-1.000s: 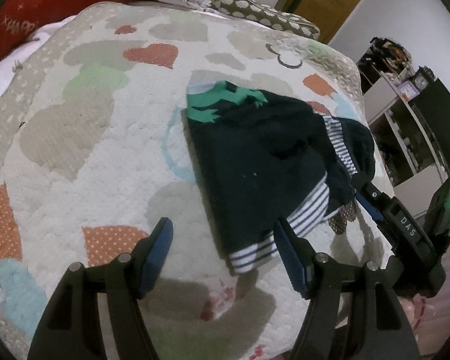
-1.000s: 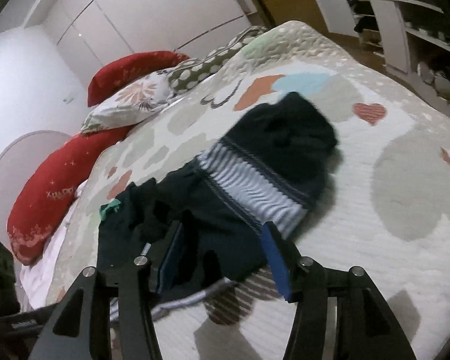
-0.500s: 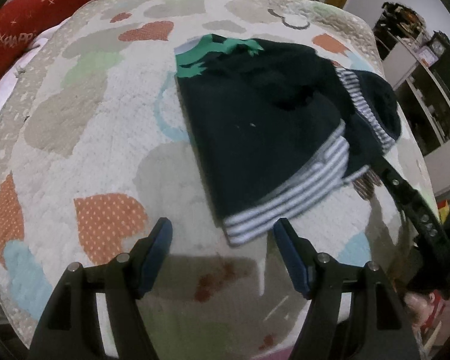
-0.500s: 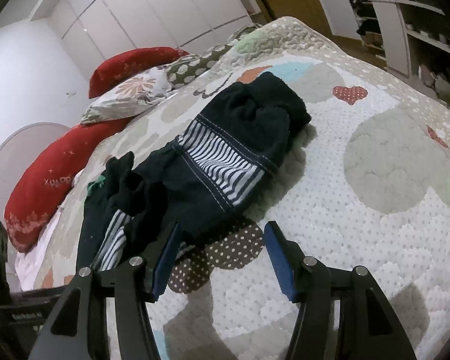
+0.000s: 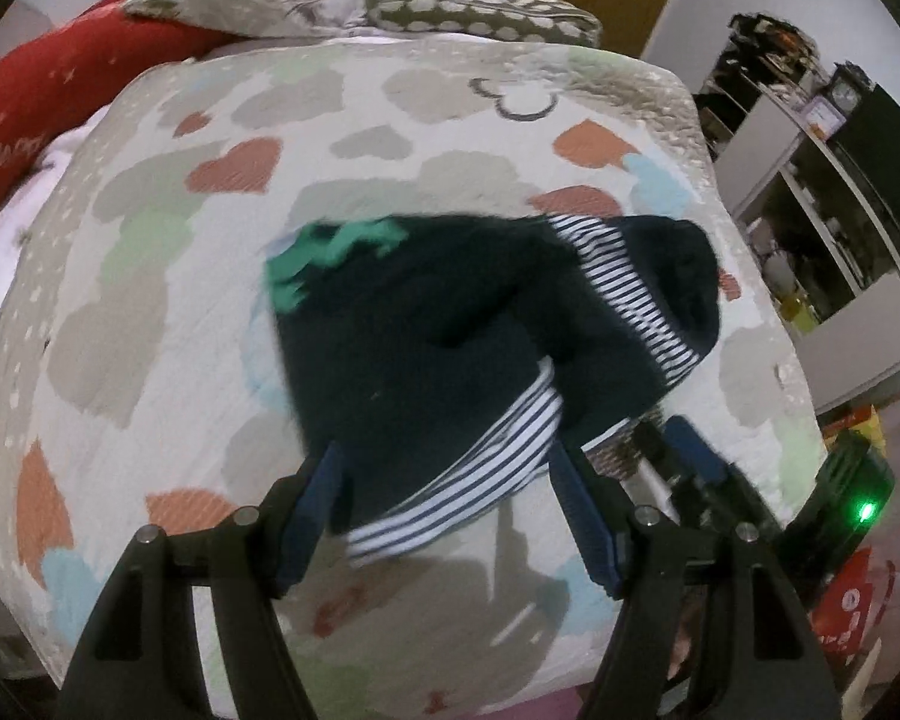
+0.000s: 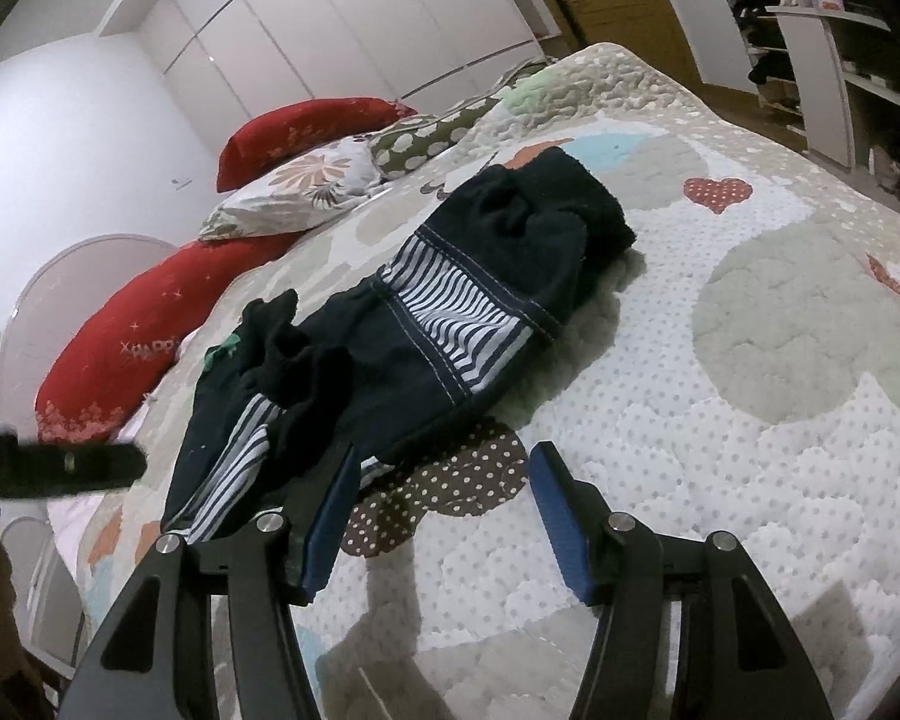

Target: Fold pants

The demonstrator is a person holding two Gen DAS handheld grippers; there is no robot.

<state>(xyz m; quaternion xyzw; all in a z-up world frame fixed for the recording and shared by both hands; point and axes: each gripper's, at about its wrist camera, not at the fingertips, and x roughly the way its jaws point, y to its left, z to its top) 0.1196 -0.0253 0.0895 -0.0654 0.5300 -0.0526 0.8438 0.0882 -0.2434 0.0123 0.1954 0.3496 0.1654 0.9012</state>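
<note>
Dark navy pants with striped cuffs (image 5: 450, 336) lay crumpled on a heart-patterned quilted bed (image 6: 750, 420). Left gripper (image 5: 444, 516) and right gripper (image 6: 438, 516) hovered, jaws wide and empty

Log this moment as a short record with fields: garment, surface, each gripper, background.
garment: dark pants with striped bands, lying rumpled and partly folded
surface: patterned quilt on a bed
left gripper: open, the striped hem seen between its fingers, not pinched
right gripper: open, at the pants' near edge, holding nothing
background: red pillows, floral pillow, shelves
</note>
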